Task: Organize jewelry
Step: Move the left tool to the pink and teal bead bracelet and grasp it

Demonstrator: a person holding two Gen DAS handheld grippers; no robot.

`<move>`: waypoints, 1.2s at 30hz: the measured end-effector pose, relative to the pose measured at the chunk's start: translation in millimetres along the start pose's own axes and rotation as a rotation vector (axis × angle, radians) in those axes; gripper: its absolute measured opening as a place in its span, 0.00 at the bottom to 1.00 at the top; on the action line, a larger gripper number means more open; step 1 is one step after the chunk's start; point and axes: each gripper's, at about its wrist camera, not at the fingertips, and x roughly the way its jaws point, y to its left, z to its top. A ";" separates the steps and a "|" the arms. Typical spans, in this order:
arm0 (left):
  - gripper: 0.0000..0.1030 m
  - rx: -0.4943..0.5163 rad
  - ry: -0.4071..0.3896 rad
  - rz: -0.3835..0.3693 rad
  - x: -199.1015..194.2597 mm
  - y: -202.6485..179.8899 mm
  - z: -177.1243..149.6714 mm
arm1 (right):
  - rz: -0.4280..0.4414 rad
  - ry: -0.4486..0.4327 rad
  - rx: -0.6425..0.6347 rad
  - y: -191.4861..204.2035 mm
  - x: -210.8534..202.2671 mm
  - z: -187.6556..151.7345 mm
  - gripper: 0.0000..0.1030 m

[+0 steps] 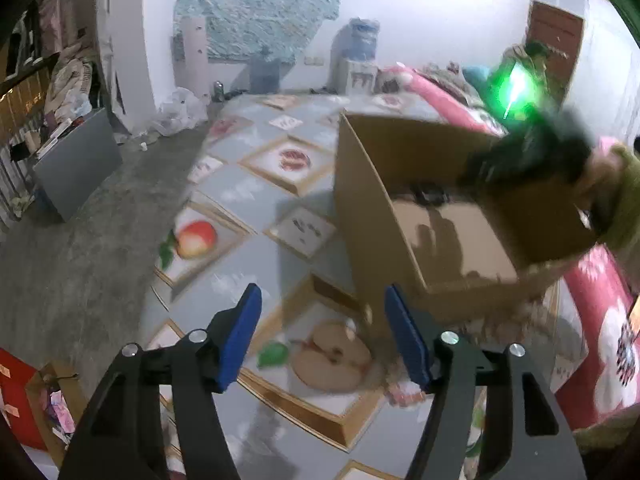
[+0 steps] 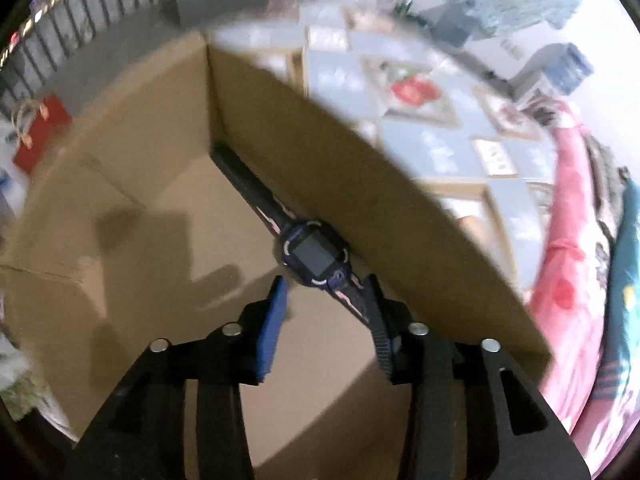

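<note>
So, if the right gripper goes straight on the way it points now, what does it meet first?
Most likely the watch, lying in the cardboard box against its wall, just ahead of the right gripper. The jaws stand apart; its strap looks close to one finger, but blur hides any contact.

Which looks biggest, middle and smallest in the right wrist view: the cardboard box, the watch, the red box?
1. cardboard box
2. watch, though it's nearer the camera
3. red box, farther away
</note>
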 end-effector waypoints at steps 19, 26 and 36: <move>0.69 0.210 0.157 0.090 52.1 -72.5 -84.9 | 0.284 -0.231 0.408 78.1 -69.5 -194.4 0.73; 0.94 0.137 0.156 0.114 59.2 -56.5 -80.5 | 0.246 -0.105 0.434 116.3 -22.3 -196.3 0.73; 0.96 0.053 0.137 0.061 69.5 -40.3 -79.3 | 0.160 -0.098 0.409 127.0 -5.3 -194.0 0.81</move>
